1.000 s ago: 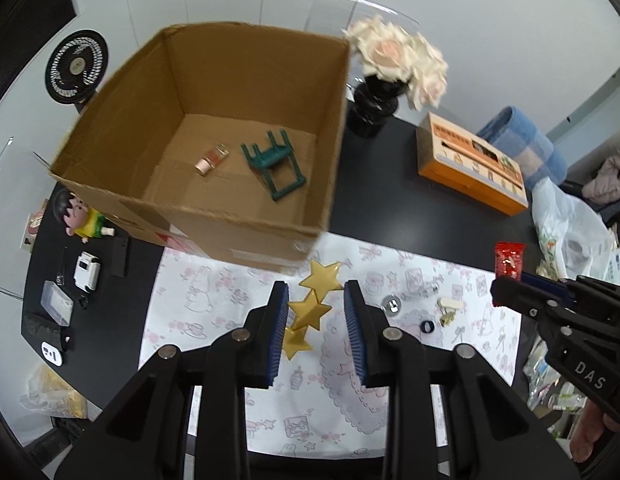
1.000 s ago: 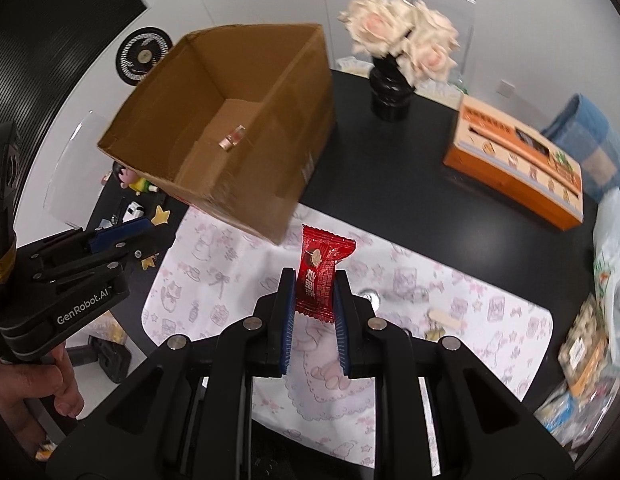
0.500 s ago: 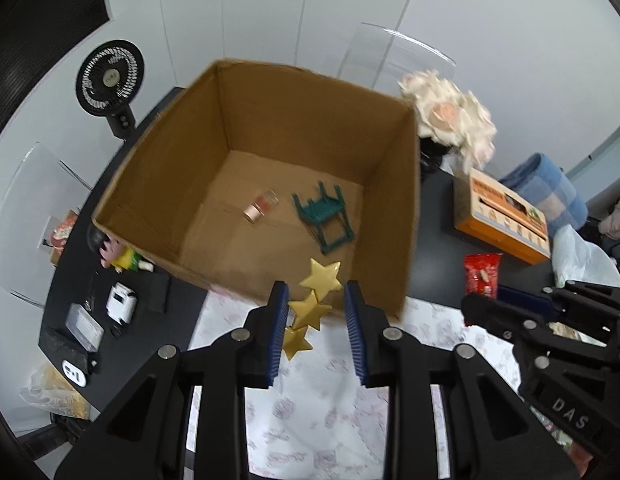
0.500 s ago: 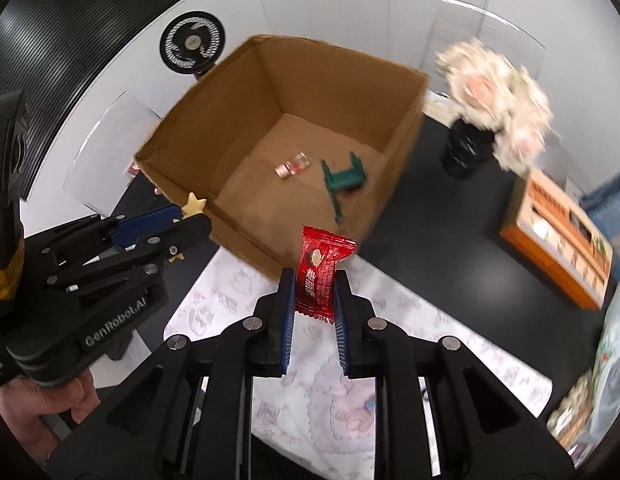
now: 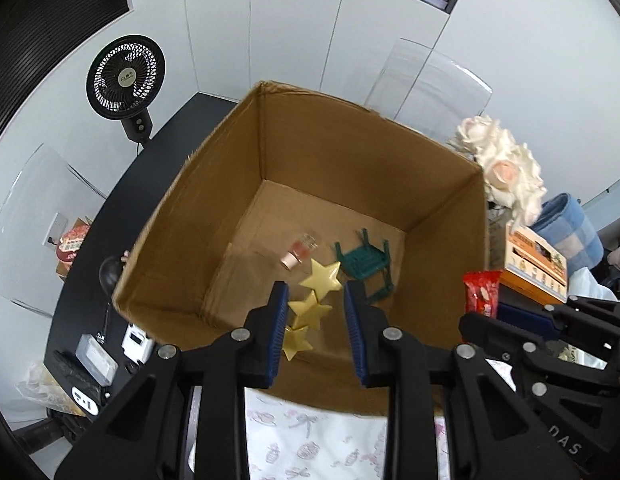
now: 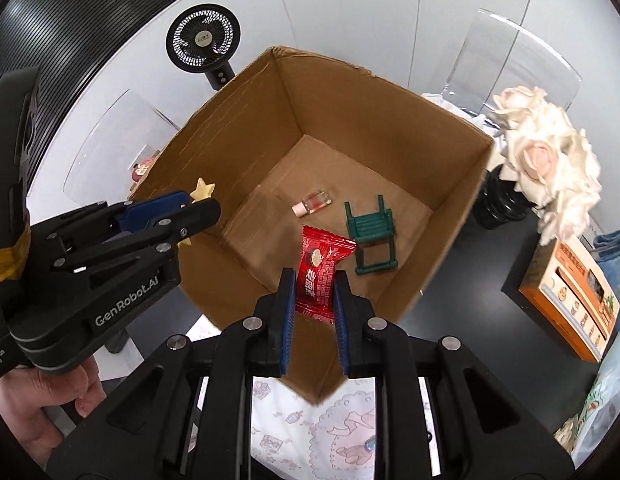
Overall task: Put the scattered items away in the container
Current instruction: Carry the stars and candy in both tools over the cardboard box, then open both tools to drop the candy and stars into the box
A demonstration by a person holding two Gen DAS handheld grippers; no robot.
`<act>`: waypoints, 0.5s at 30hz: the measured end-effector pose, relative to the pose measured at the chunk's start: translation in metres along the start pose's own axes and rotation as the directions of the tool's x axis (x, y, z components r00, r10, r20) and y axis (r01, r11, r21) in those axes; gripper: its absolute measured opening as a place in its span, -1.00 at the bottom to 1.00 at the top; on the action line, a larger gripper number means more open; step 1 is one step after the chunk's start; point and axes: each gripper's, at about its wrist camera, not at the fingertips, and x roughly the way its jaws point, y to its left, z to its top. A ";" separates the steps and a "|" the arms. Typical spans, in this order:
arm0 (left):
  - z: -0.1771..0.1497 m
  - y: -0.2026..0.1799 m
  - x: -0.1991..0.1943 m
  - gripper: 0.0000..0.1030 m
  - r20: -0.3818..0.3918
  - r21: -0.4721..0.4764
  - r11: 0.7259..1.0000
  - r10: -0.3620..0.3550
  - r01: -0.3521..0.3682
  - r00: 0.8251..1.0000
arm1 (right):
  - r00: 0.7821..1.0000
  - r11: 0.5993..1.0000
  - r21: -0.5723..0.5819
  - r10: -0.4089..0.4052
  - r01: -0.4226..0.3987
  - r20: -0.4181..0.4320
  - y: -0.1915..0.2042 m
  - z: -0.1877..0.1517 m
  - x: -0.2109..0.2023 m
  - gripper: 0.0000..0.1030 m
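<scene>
An open cardboard box [image 5: 446,216] [image 6: 246,136] fills both views, with a green toy chair [image 5: 366,264] [image 6: 372,236] and a small pink bottle [image 5: 300,252] [image 6: 312,204] on its floor. My left gripper [image 5: 316,320] is shut on a string of yellow stars [image 5: 310,310] and hangs over the box's near side. My right gripper [image 6: 312,300] is shut on a red candy packet [image 6: 320,268] above the box's near wall. In the right wrist view the left gripper [image 6: 186,206] sits at the box's left rim, a star [image 6: 203,190] poking out.
A black fan [image 5: 126,74] stands behind the box, and pale roses in a black vase [image 6: 546,148] and an orange carton [image 6: 570,292] are to its right. A patterned mat [image 5: 318,444] lies below. Small gadgets [image 5: 96,360] sit left. A hand [image 6: 50,400] holds the left gripper.
Both grippers have risen and moved forward from above the mat to over the open box, each still carrying its item. The box's contents have not moved.
</scene>
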 end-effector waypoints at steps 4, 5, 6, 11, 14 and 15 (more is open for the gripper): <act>0.007 0.003 0.012 -0.46 -0.015 0.007 1.000 0.006 -0.006 1.000 | 1.000 1.000 -0.008 -0.009 0.009 -0.020 -0.001 0.010 0.014 -0.64; 0.008 0.004 0.014 -0.46 -0.019 0.007 1.000 0.005 -0.005 1.000 | 1.000 1.000 -0.009 -0.010 0.010 -0.024 -0.001 0.011 0.016 -0.64; 0.009 0.005 0.017 -0.46 -0.023 0.005 1.000 0.003 -0.003 1.000 | 1.000 1.000 -0.010 -0.011 0.011 -0.028 -0.001 0.012 0.018 -0.64; 0.012 0.009 0.024 -0.45 -0.039 0.001 1.000 -0.003 0.003 0.999 | 0.999 1.000 -0.005 -0.011 0.011 -0.042 -0.002 0.015 0.027 -0.63; 0.014 0.010 0.027 -0.45 -0.053 0.005 1.000 -0.003 0.003 0.999 | 0.999 1.000 0.004 -0.001 0.001 -0.048 -0.003 0.015 0.032 -0.63; 0.014 0.010 0.029 -0.44 -0.059 0.006 1.000 0.000 0.001 0.998 | 0.999 1.000 0.005 -0.001 0.001 -0.049 -0.003 0.015 0.032 -0.63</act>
